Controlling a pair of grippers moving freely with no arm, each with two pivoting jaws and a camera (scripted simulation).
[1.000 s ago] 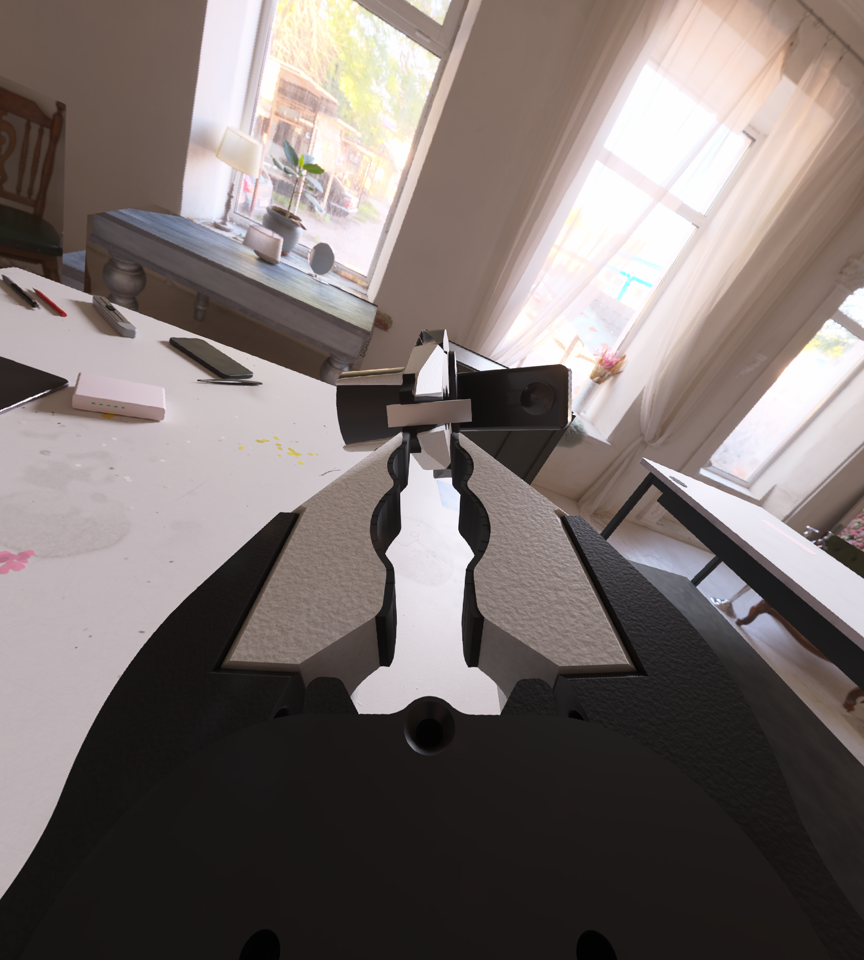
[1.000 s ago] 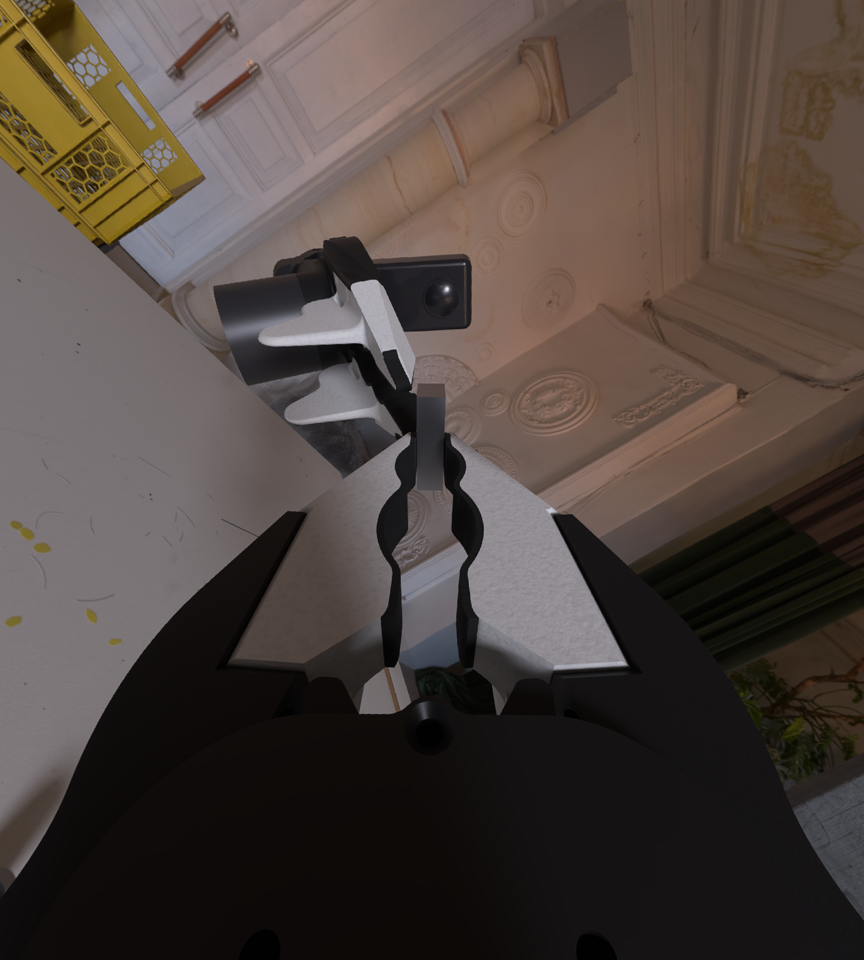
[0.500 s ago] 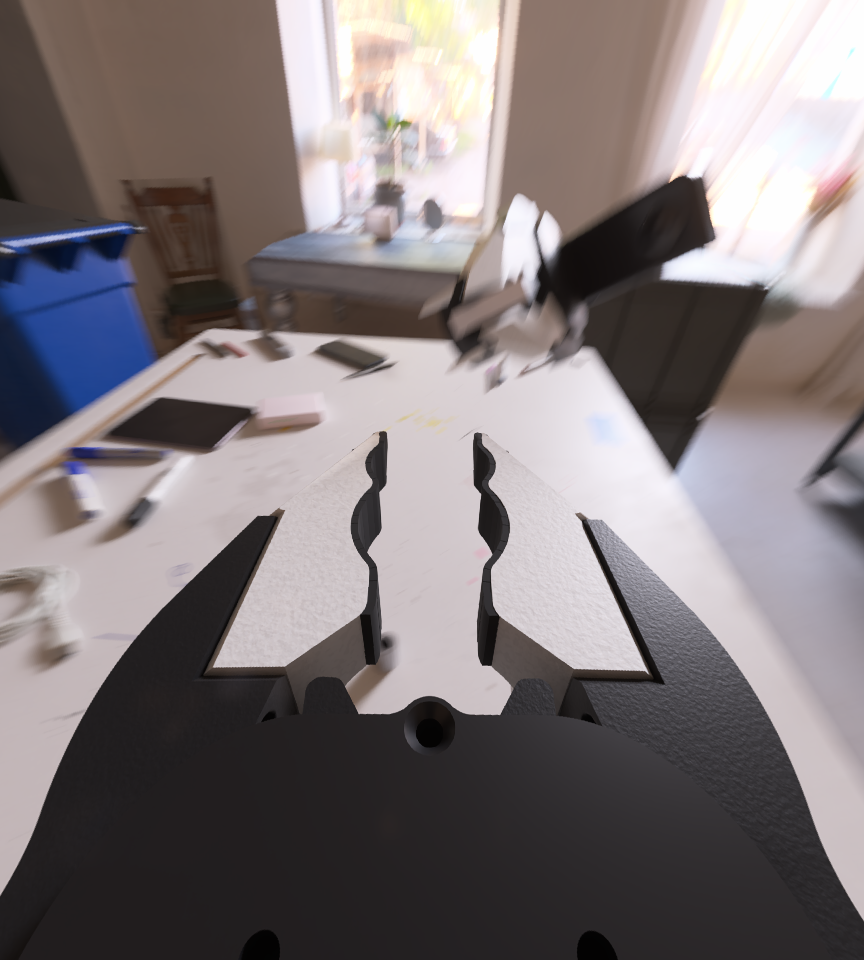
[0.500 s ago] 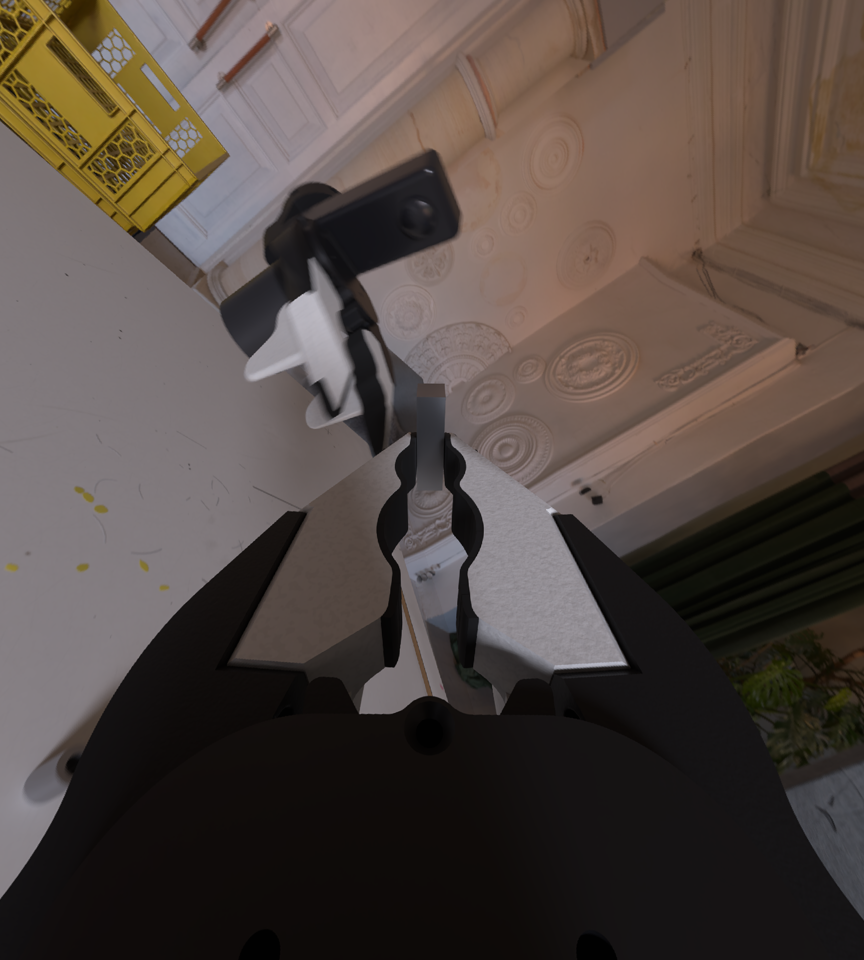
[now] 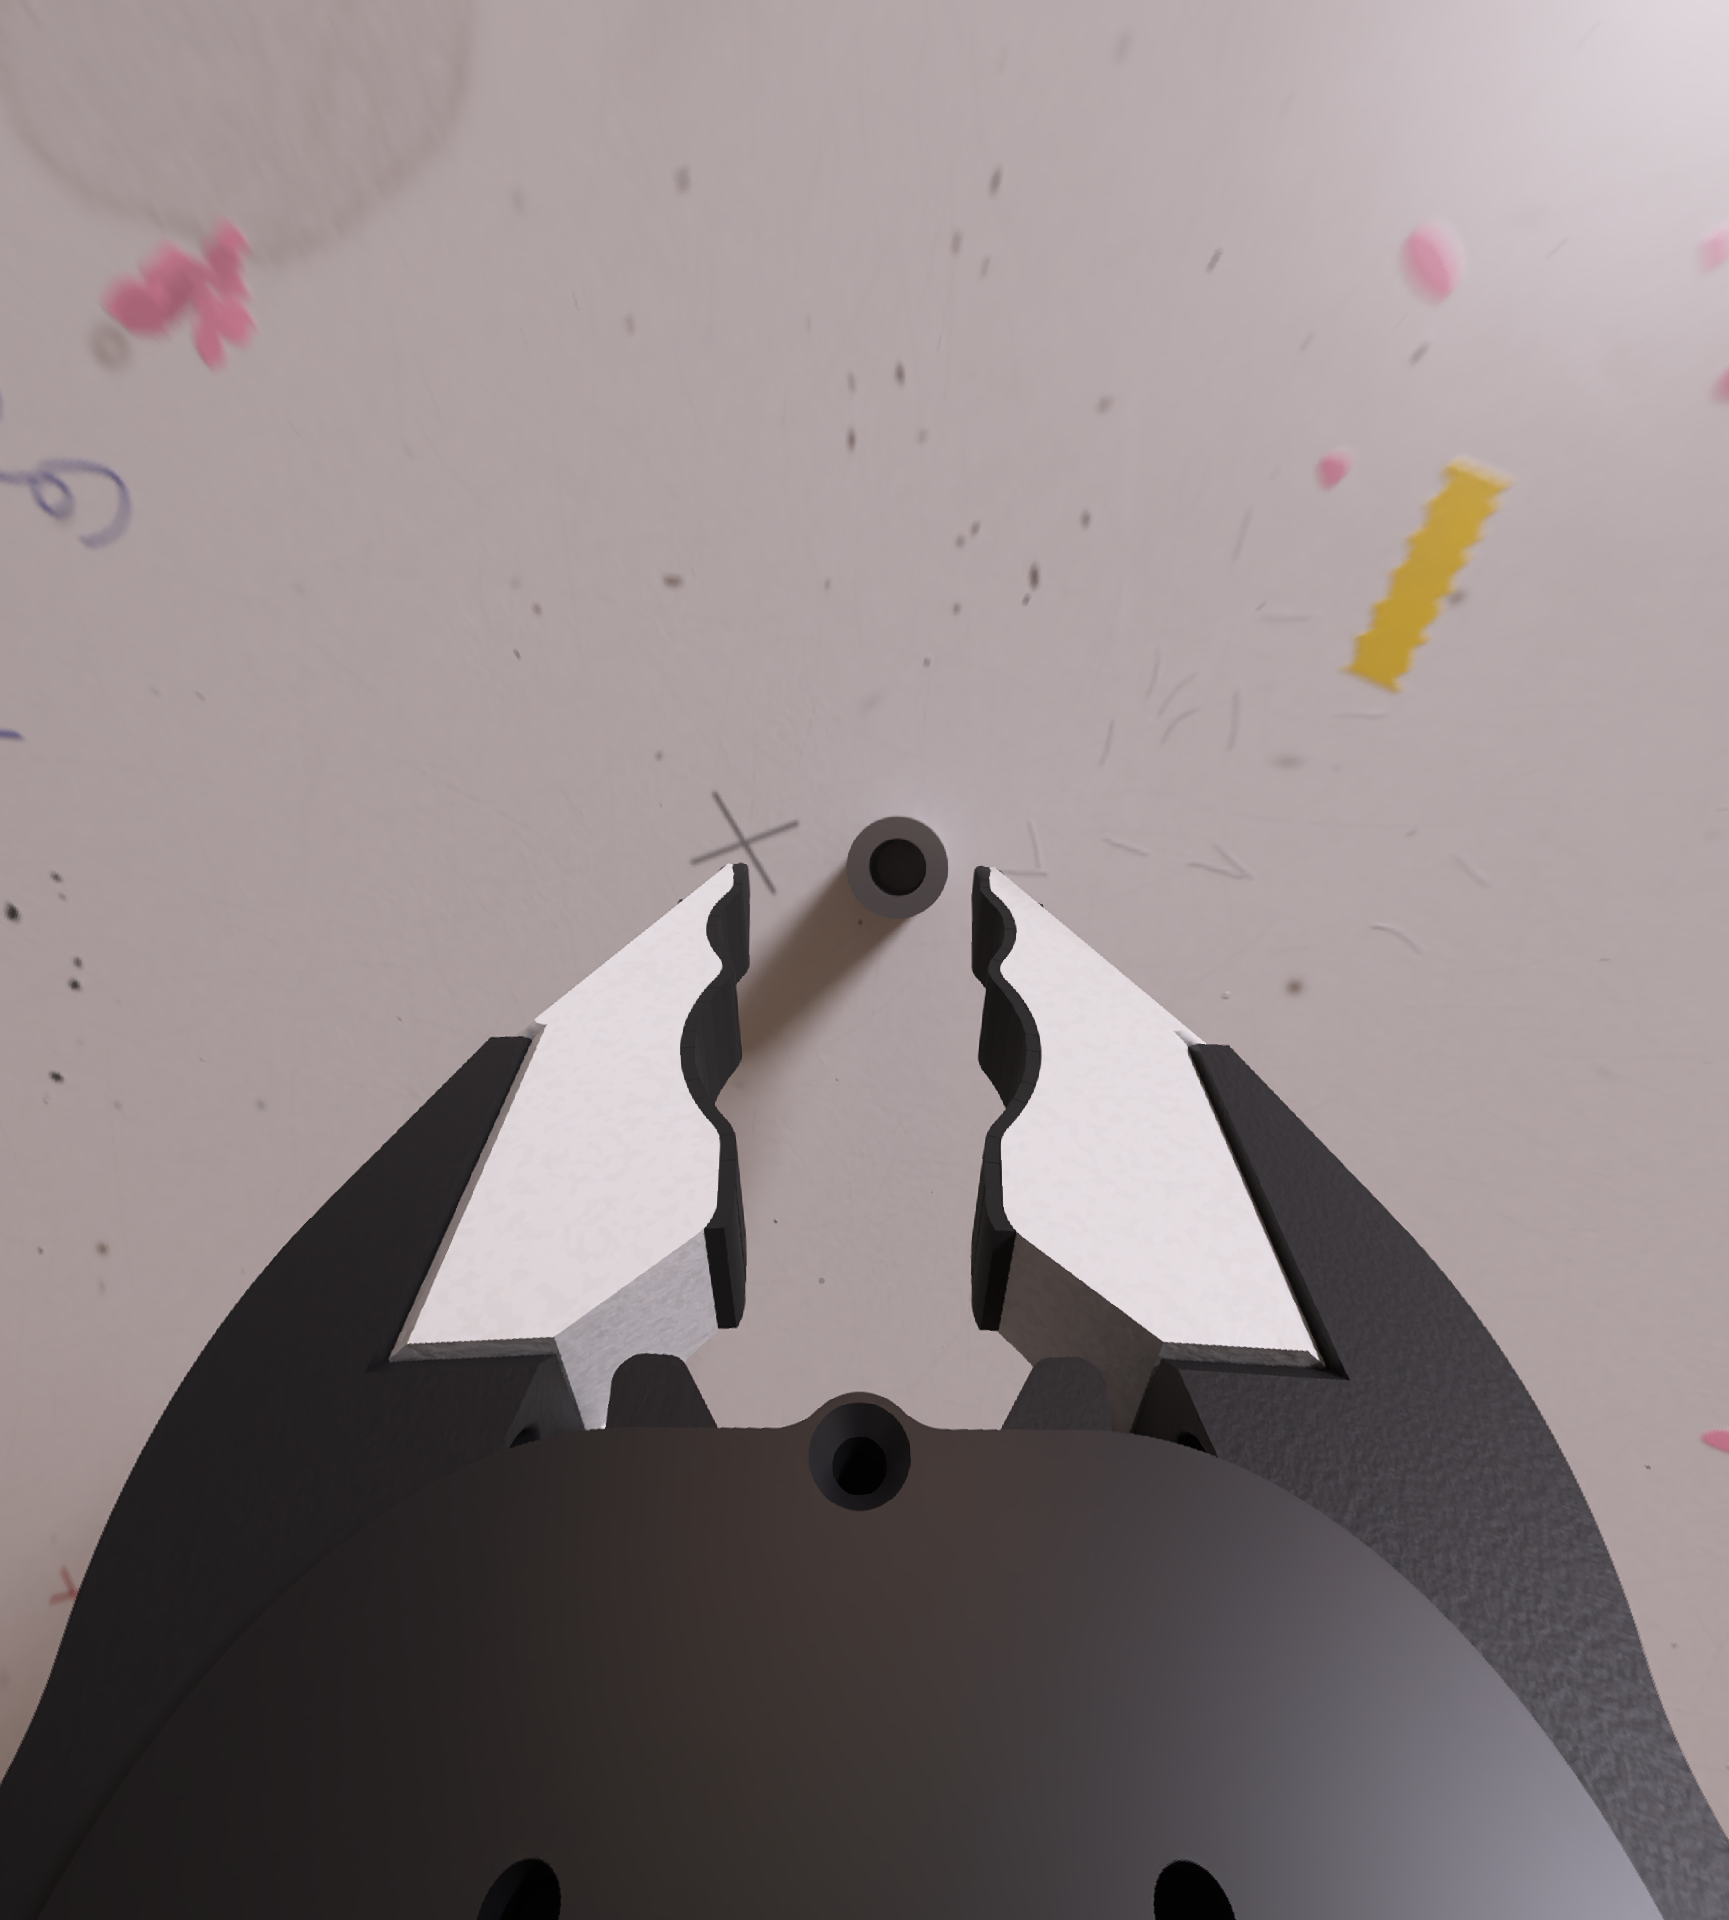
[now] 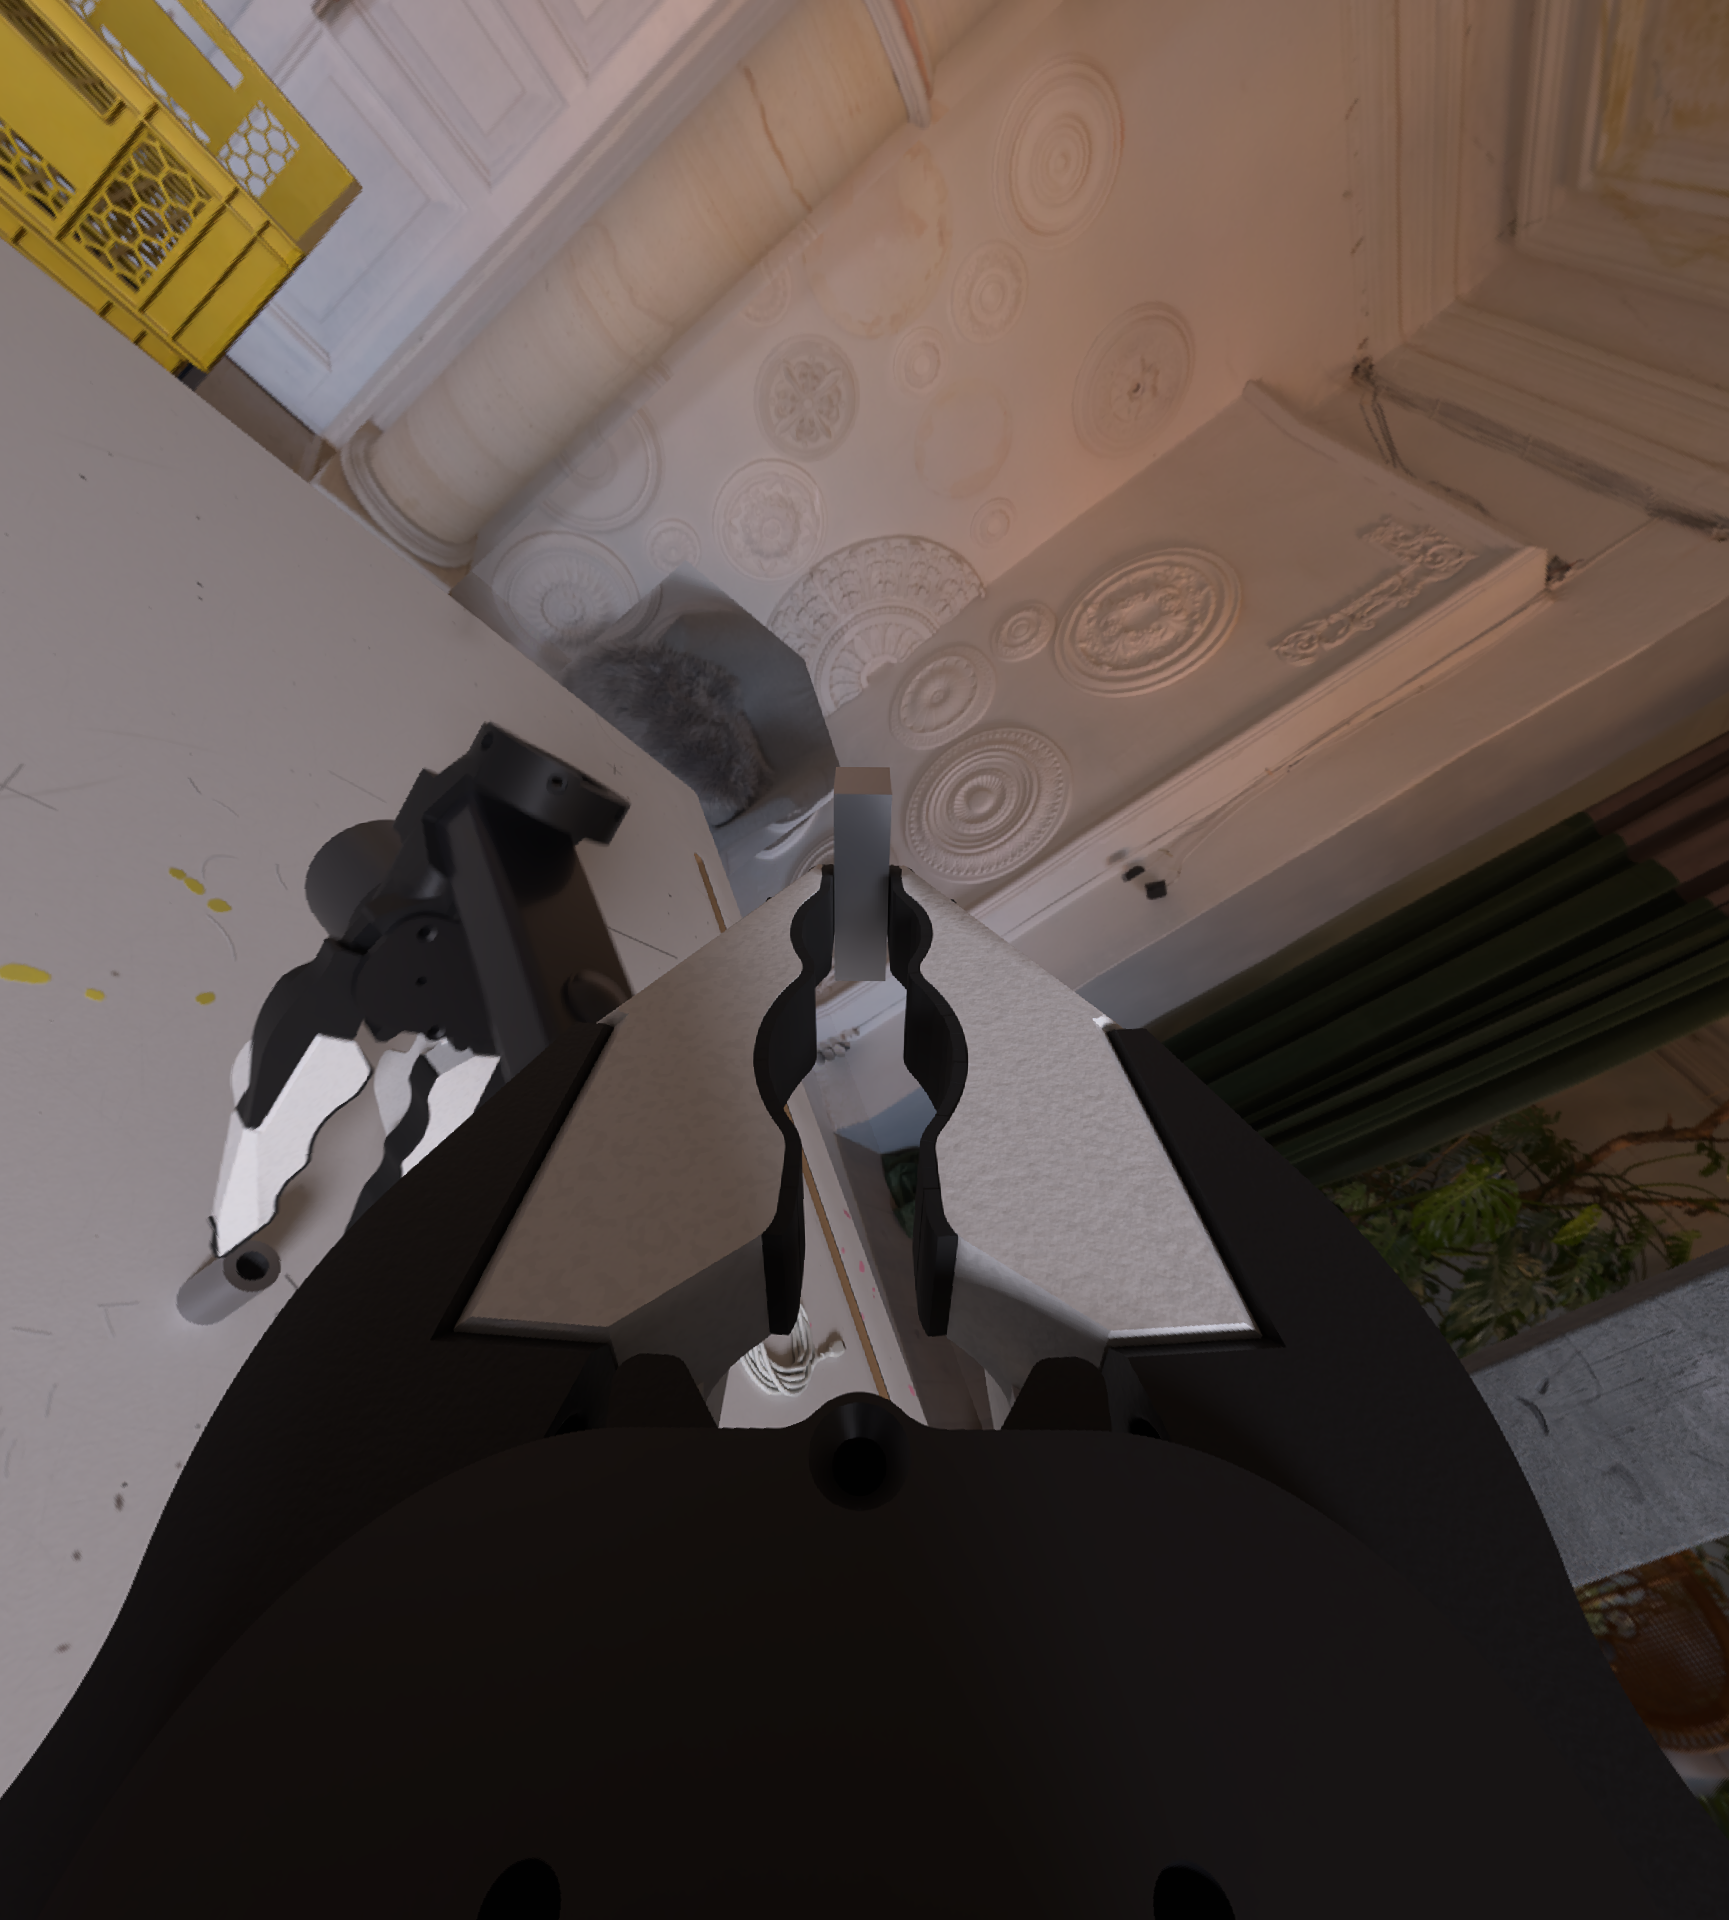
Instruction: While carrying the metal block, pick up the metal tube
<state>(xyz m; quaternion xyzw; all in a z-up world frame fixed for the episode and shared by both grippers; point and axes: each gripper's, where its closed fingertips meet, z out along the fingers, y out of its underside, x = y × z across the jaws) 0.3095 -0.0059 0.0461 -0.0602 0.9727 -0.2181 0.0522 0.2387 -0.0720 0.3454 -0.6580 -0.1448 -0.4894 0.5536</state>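
The metal tube (image 5: 896, 868) stands upright on the white table (image 5: 943, 416), a short grey cylinder seen from above with its bore showing. My left gripper (image 5: 860, 883) is open and points down at the table, with the tube just ahead of and between its fingertips, not touching. The right wrist view shows the tube (image 6: 226, 1283) under the left gripper (image 6: 288, 1221). My right gripper (image 6: 855, 883) is shut on the metal block (image 6: 860, 831), a thin grey bar that sticks out past its tips, held in the air beside the table.
The table top carries a yellow paint streak (image 5: 1426, 577), pink blotches (image 5: 185, 291), pen scribbles and a pencil cross (image 5: 744, 842). A yellow crate (image 6: 112, 177) stands at the table's far end. The table edge (image 6: 631, 748) runs close to the left gripper.
My left gripper has opened, swung away from the right gripper and turned down over the tube on the table. My right gripper still holds the block and has shifted only slightly.
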